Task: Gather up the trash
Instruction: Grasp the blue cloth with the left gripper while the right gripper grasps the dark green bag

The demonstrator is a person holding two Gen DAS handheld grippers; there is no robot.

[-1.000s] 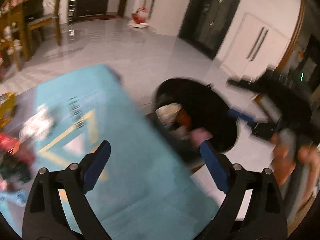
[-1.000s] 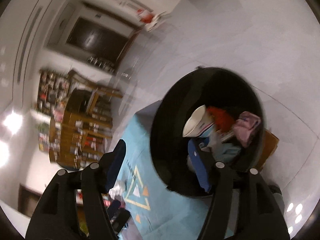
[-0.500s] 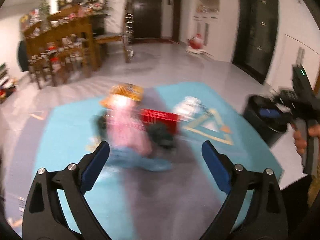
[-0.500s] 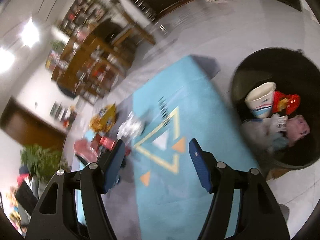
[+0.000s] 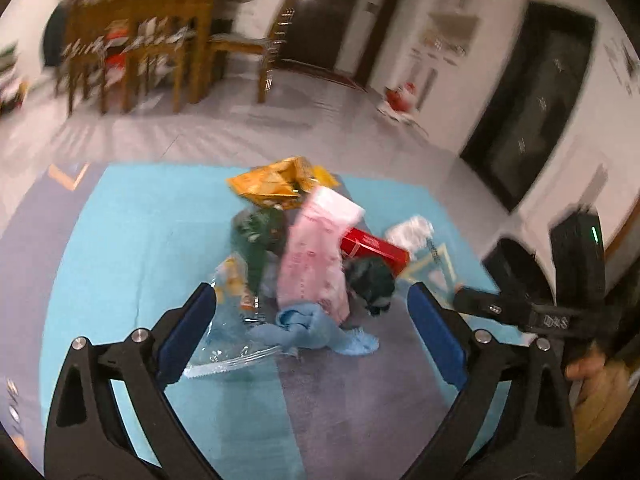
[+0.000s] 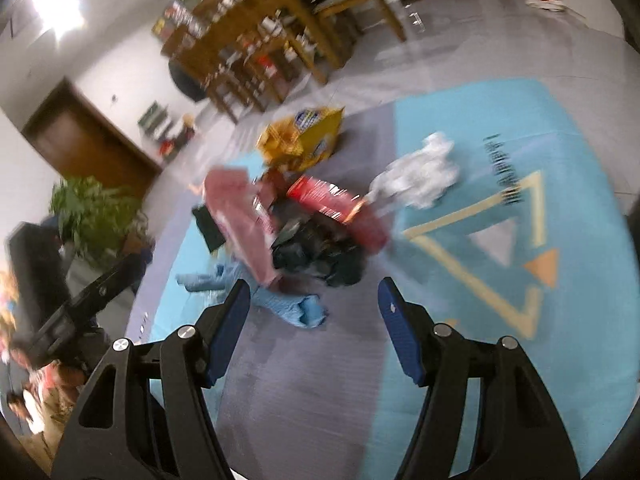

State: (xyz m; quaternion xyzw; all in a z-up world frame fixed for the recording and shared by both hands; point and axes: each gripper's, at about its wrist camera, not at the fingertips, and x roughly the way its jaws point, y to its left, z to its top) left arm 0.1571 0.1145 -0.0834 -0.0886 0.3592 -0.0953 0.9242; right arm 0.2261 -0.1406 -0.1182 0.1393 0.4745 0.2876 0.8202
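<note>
Left wrist: both grippers' jaws wide, empty, trash pile (image 5: 304, 256) mid-mat (image 5: 120, 240), bare mat around.

We see dim warm indoor light. Bright ceiling lamp (image 6: 60, 4) flares top left in right wrist view. Motion blur smears both views, worst on trash pile (image 5: 304, 256) and wooden shelves (image 5: 140, 36). Fisheye bends edges; corners black.

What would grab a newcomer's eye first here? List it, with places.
A heap of trash in the middle of the turquoise rug: a pink bag on top, a yellow snack bag behind it, a red box to its right. Both the left gripper and right gripper hover open before it.
</note>
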